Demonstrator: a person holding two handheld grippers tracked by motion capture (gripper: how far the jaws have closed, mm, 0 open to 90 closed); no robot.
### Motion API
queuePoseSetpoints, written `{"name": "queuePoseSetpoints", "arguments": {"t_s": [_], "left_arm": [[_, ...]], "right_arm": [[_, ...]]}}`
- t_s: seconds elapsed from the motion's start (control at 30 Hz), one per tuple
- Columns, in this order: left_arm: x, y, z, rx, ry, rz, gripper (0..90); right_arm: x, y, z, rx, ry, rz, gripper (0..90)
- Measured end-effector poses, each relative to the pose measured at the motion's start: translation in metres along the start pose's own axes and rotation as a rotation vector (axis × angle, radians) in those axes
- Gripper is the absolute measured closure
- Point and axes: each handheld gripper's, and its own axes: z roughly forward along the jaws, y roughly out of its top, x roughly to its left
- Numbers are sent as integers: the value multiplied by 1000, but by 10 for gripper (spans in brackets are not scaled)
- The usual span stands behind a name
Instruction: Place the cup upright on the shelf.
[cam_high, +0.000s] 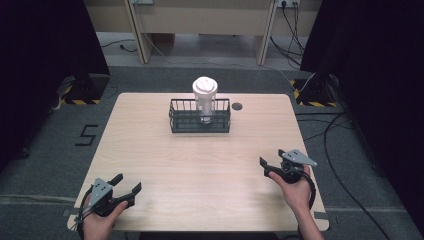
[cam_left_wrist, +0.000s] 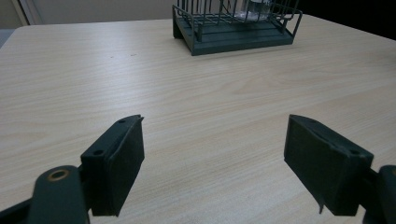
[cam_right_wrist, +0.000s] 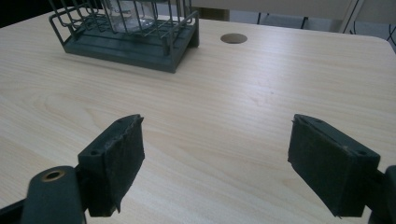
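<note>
The wire basket (cam_high: 200, 116) sits at the counter's (cam_high: 200, 175) far centre, holding 1 upright clear bottle with a white cap (cam_high: 205, 100). Left claw (cam_high: 127, 187) and right claw (cam_high: 270, 159) rest well nearer than the basket, jaws apart and empty, apparently staged for approach.

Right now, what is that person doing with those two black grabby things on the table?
Nothing is being handled yet. A person holds the left gripper and the right gripper near the front edge of the light wooden table, each with its fingers spread open and nothing between them. Farther back stands a dark wire basket, and a clear bottle with a white cap stands upright inside it. Neither gripper touches the basket or the bottle.
</note>
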Motion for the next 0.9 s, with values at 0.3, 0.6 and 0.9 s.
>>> {"name": "queuePoseSetpoints", "arguments": {"t_s": [0.3, 0.6, 0.9], "left_arm": [[0, 0, 0, 0, 1, 1, 196], [0, 0, 0, 0, 2, 0, 196], [0, 0, 0, 0, 1, 1, 195]], "right_arm": [[-4, -13, -4, -6, -13, 7, 196], [-5, -28, -6, -26, -13, 39, 200], [-3, -25, -6, -56, 12, 43, 196]]}}
